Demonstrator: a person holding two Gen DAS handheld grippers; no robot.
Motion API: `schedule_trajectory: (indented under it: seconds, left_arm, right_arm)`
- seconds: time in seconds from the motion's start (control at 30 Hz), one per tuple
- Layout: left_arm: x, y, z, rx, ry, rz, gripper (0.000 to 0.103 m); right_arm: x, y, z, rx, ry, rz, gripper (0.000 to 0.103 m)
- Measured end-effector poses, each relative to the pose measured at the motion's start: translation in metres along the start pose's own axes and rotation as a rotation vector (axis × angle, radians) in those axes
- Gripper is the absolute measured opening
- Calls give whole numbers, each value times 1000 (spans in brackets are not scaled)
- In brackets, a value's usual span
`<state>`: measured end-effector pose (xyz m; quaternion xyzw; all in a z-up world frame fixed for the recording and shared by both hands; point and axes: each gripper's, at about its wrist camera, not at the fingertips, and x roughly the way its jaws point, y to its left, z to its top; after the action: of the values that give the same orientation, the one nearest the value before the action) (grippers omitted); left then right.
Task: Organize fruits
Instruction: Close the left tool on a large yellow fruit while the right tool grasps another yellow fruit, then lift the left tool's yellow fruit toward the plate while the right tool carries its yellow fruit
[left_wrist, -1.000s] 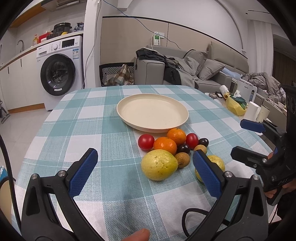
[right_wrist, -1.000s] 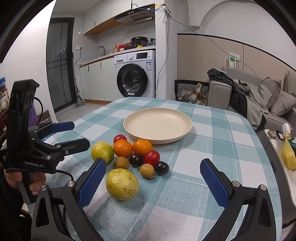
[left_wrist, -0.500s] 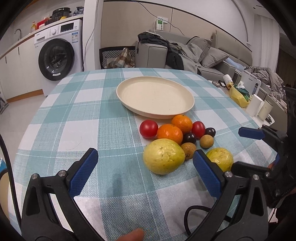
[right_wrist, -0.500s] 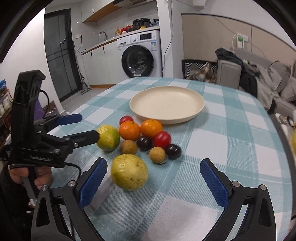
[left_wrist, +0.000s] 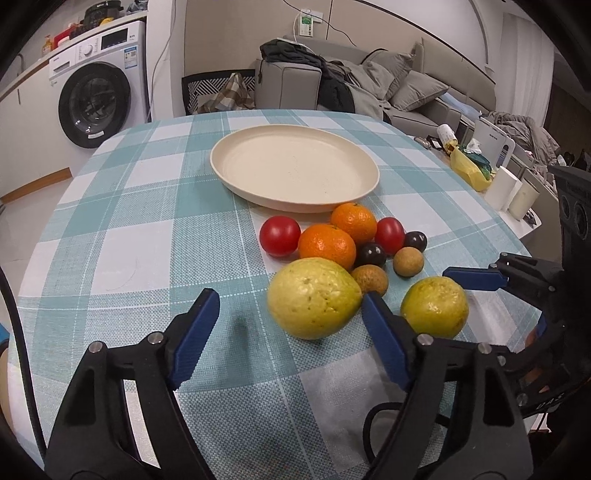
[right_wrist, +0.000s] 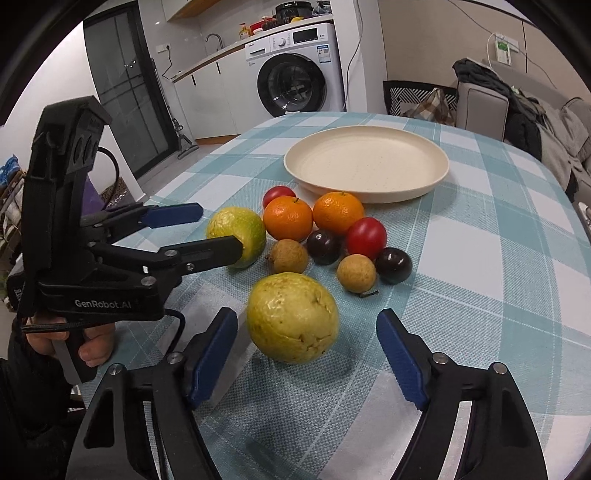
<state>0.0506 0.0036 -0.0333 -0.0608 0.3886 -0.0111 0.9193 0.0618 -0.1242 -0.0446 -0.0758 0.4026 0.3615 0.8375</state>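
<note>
Blue jaws (just closing) straddle guavas (left_wrist: 314, 295) (right_wrist: 291, 317), seemingly untouched.

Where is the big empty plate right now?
In both wrist views the cream plate sits on the checked tablecloth, just behind the fruit pile. The two oranges lie nearest its front rim.

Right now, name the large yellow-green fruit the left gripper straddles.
The fruit beside the leftmost tomato lies between the left gripper's fingers; the other fruit between the right gripper's. Both have just been closing.
</note>
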Motion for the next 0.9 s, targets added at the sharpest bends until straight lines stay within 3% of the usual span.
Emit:
schedule_trajectory:
  seconds: [0.23,0.57,0.9]
  left_arm:
    - [2,-8,0,33,3,-58,51]
    - [-3,-7,-1,15,-8,-94,51]
    - [-17,-5,-1,17,-62,-113,51]
  right_arm:
    - [3,3,1,11,13,24,70]
    - [4,1,0,30,16,40,51]
    - [-6,0,2,19,-39,20,51]
